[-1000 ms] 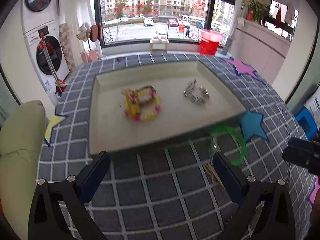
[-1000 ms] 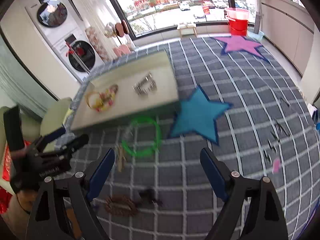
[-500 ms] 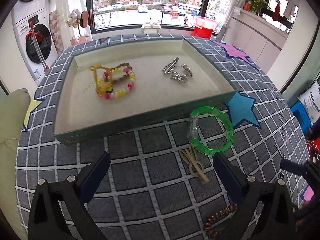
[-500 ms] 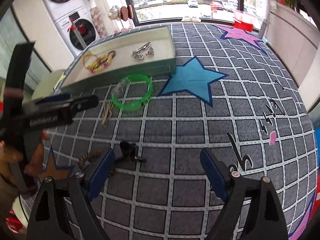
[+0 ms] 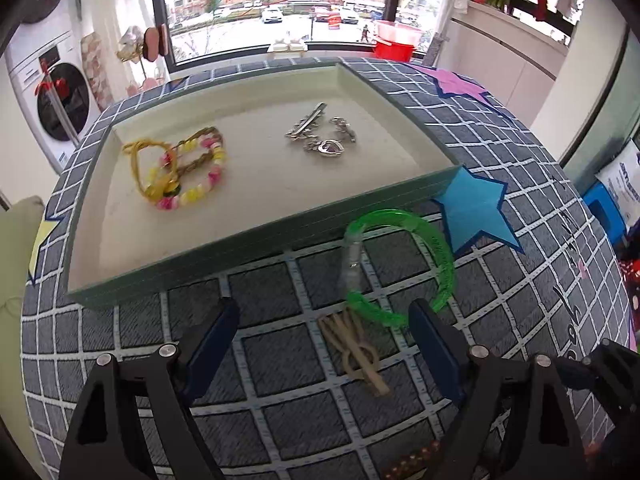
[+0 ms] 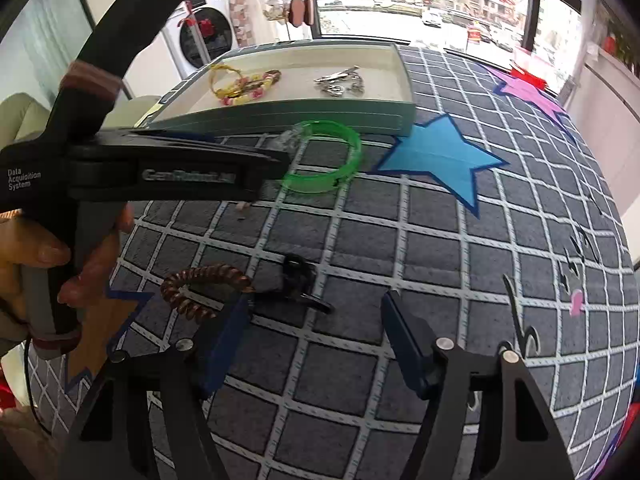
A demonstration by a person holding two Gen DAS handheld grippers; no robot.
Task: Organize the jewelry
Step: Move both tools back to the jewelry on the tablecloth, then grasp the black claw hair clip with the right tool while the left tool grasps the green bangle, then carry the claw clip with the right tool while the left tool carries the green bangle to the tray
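Observation:
A cream-lined jewelry tray [image 5: 256,236] holds yellow and pink bead bracelets [image 5: 180,168] and silver chain pieces [image 5: 320,136]. On the checked cloth in front of it lie a green bangle [image 5: 436,252] and a tan hair clip [image 5: 354,350]. My left gripper [image 5: 324,336] hovers over the clip with its jaws closing; the clip lies between them, untouched. My right gripper [image 6: 316,332] is closing too, just short of a black hair clip [image 6: 298,280] and a brown spiral hair tie [image 6: 204,284], with nothing between its pads. The left gripper [image 6: 276,164] crosses the right wrist view, partly hiding the green bangle [image 6: 324,156].
A blue star patch [image 6: 436,156] lies right of the tray [image 6: 280,114], and a pink star [image 6: 532,96] farther back. A person's hand [image 6: 44,256] holds the left gripper's handle. Washing machines, a red bucket [image 5: 394,42] and a window stand beyond the table.
Both grippers have come lower and nearer the cloth, and both pairs of jaws have narrowed. The right gripper has rolled; the black clip and spiral tie now lie close before it.

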